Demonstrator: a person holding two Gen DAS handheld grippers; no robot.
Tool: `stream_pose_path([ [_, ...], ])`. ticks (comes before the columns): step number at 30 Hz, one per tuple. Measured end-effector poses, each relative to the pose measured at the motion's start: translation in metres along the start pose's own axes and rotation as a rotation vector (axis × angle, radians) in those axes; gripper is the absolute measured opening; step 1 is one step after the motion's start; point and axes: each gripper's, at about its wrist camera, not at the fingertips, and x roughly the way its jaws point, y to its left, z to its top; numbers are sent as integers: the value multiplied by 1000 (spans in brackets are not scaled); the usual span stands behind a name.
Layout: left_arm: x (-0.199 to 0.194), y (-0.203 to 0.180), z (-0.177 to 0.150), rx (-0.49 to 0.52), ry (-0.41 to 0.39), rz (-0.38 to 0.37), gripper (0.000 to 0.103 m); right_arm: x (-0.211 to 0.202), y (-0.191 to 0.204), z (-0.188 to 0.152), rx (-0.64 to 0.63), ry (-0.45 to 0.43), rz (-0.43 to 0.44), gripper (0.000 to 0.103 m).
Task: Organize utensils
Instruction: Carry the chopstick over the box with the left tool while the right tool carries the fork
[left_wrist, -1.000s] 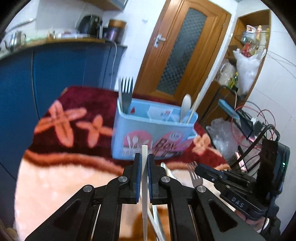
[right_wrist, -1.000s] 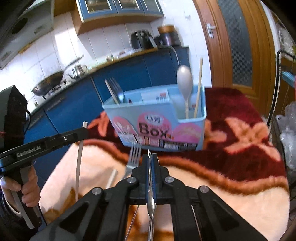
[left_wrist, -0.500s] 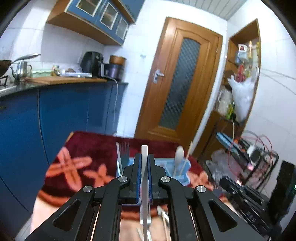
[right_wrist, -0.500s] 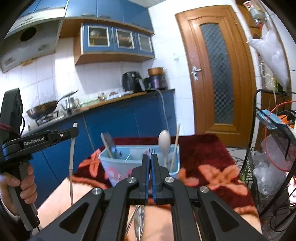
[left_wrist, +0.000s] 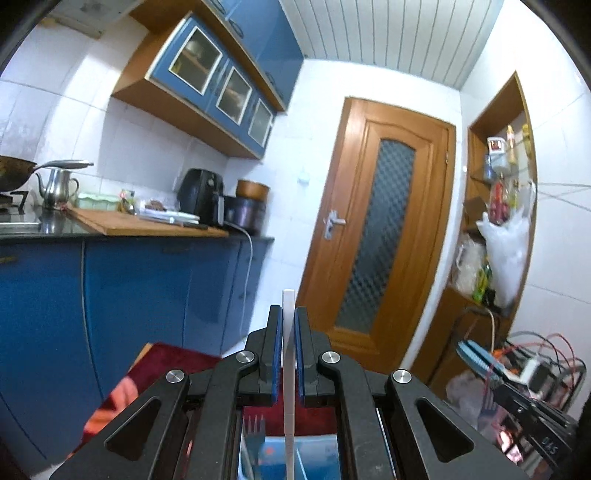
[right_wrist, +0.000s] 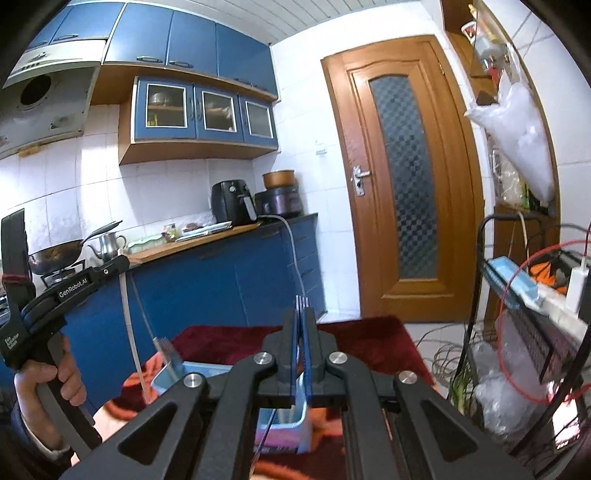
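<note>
Standing over a table draped in a dark red floral blanket (right_wrist: 369, 339):

- Left gripper (left_wrist: 289, 354), carried level: jaws clamped on a thin white stick-like utensil (left_wrist: 288, 387) held upright, its top poking above the blue pads. From the right-wrist view it hangs down from the gripper beside the box, and a hand (right_wrist: 51, 380) wraps the grip.
- Right gripper (right_wrist: 302, 354), tipped slightly downward: jaws clenched on a metal fork (right_wrist: 302, 303), tines just clear of the fingertips.
- Light blue utensil box (right_wrist: 192, 373), on the blanket below both grippers; another fork (right_wrist: 168, 352) stands inside at its left end.
- Beyond: blue kitchen cabinets (left_wrist: 147, 288), wooden door (right_wrist: 402, 177).
</note>
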Motion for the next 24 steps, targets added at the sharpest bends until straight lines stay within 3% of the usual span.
stream_pose_path([
  [7,20,1,-7,-36,-45,23,6,19,7,12,-64,-61,-66,4],
  [16,35,7,-28,-22,-73,82,6,53,6,8,-77,-63,-108,4],
  [24,42,11,-46,-8,-43,82,6,70,6,7,-81,-72,-122,5],
])
